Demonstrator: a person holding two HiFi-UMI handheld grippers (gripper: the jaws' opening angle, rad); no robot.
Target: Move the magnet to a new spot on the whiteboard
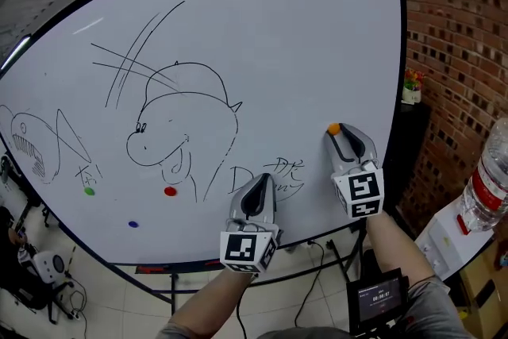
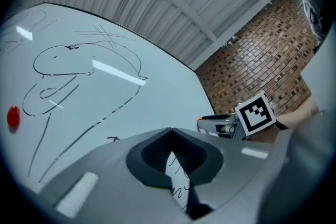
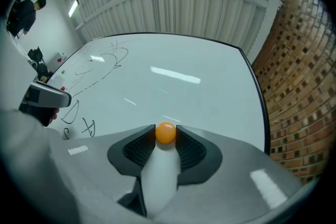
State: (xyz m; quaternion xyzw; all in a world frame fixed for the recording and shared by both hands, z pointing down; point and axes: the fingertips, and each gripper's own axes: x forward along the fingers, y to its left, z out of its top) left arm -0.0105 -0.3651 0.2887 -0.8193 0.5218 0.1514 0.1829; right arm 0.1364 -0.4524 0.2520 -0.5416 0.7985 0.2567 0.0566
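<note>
A small orange magnet (image 3: 166,132) sits pinched between the tips of my right gripper (image 3: 166,132), whose jaws are shut on it. In the head view that magnet (image 1: 334,128) and the right gripper (image 1: 336,131) are at the lower right of the whiteboard (image 1: 302,36); I cannot tell whether the magnet touches the board. My left gripper (image 1: 255,185) is shut with nothing in it, below the scribbled lettering at the board's lower middle. In the left gripper view its jaws (image 2: 170,132) meet at the tips. A red magnet (image 1: 170,190), a green magnet (image 1: 89,190) and a blue magnet (image 1: 132,224) stick to the board's lower left.
Black marker drawings (image 1: 178,123) cover the board's left and middle. A brick wall (image 1: 460,28) stands at the right, with a water bottle (image 1: 488,179) on a white stand. A small screen (image 1: 379,299) is mounted below my right arm. A person (image 3: 23,13) stands far left.
</note>
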